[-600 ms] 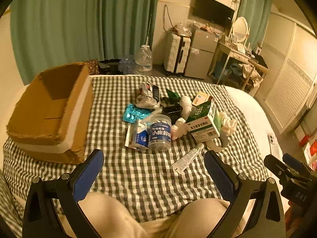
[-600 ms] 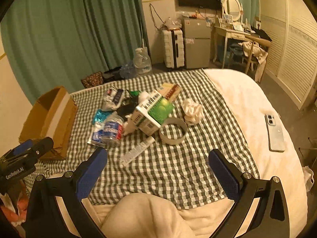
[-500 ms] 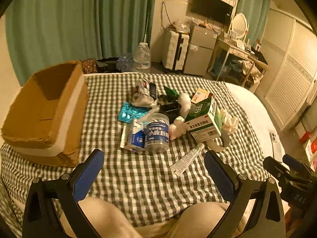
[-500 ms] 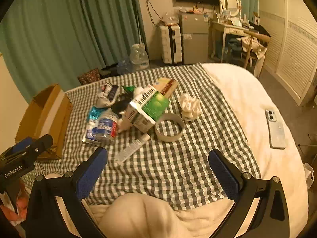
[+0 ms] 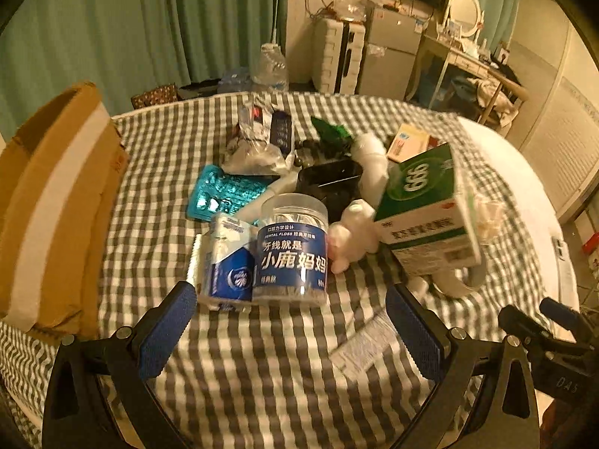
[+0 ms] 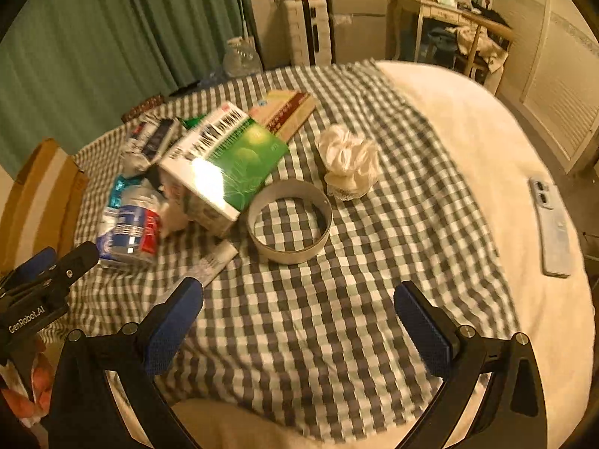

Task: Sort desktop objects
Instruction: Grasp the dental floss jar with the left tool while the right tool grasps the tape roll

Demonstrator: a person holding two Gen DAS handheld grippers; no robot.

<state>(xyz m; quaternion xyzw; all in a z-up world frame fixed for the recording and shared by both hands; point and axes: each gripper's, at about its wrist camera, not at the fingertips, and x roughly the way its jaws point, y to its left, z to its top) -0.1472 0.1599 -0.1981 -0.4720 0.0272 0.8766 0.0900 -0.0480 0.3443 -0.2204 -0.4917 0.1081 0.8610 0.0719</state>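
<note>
A heap of small items lies on a grey checked cloth (image 5: 262, 374). In the left wrist view a clear floss jar with a blue label (image 5: 294, 250) lies just ahead of my left gripper (image 5: 290, 331), which is open and holds nothing. Beside the jar are a blue-white packet (image 5: 228, 265), a teal blister pack (image 5: 224, 194), a green-white box (image 5: 426, 209) and a white tube (image 5: 367, 340). My right gripper (image 6: 299, 321) is also open and empty, short of a grey tape ring (image 6: 289, 221), a white scrunchie (image 6: 350, 161) and the green-white box (image 6: 224, 164).
An open cardboard box (image 5: 52, 202) stands at the left edge of the cloth. A phone (image 6: 552, 224) lies on the bare white cover to the right. Green curtains, a suitcase, a small fridge and a dressing table line the far side of the room.
Both grippers have moved forward and lower toward the heap, so the items look larger and closer. The person's knees no longer show between the fingers. Both stay open.
</note>
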